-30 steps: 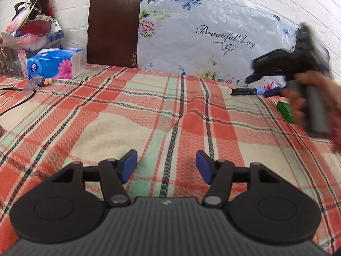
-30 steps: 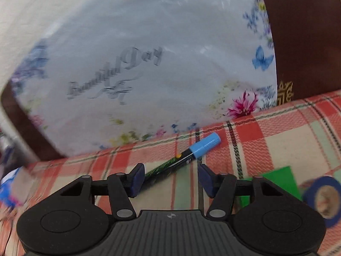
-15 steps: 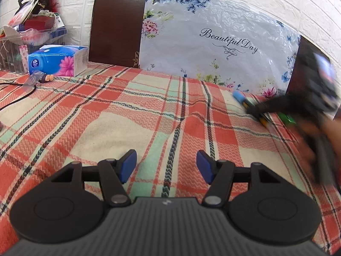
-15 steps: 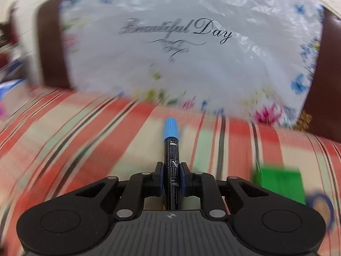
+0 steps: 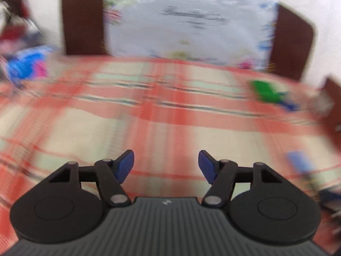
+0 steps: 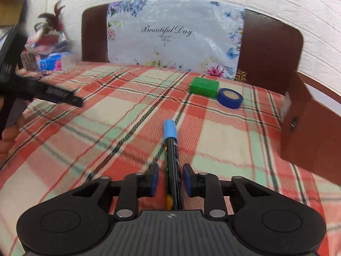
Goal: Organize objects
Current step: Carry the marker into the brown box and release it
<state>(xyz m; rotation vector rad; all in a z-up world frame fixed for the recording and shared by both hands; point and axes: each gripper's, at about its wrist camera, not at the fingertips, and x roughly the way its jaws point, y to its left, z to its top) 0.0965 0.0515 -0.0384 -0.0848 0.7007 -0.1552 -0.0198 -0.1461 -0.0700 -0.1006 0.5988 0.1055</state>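
A black marker with a blue cap (image 6: pixel 170 147) lies lengthwise between the blue pads of my right gripper (image 6: pixel 170 178), cap pointing away. The jaws are opening, and a narrow gap shows on each side of the marker. Beyond it on the plaid cloth (image 6: pixel 106 128) stand a green box (image 6: pixel 204 87) and a blue tape roll (image 6: pixel 229 97). My left gripper (image 5: pixel 166 165) hovers over the cloth, its jaws opening with nothing between them. Its view is heavily blurred, and the green box (image 5: pixel 266 91) shows at far right. In the right wrist view the left gripper (image 6: pixel 64 97) reaches in from the left.
An open cardboard box (image 6: pixel 309 140) stands at the right edge of the table. A blue tissue pack (image 6: pixel 53 63) and a basket of clutter (image 6: pixel 44 40) sit at the far left corner. A chair back with a flowered plastic cover (image 6: pixel 170 40) rises behind the table.
My right gripper shut on the marker at the far edge, carried it back toward the near middle, and its pads have now come off it. The left gripper swung right and spread slightly.
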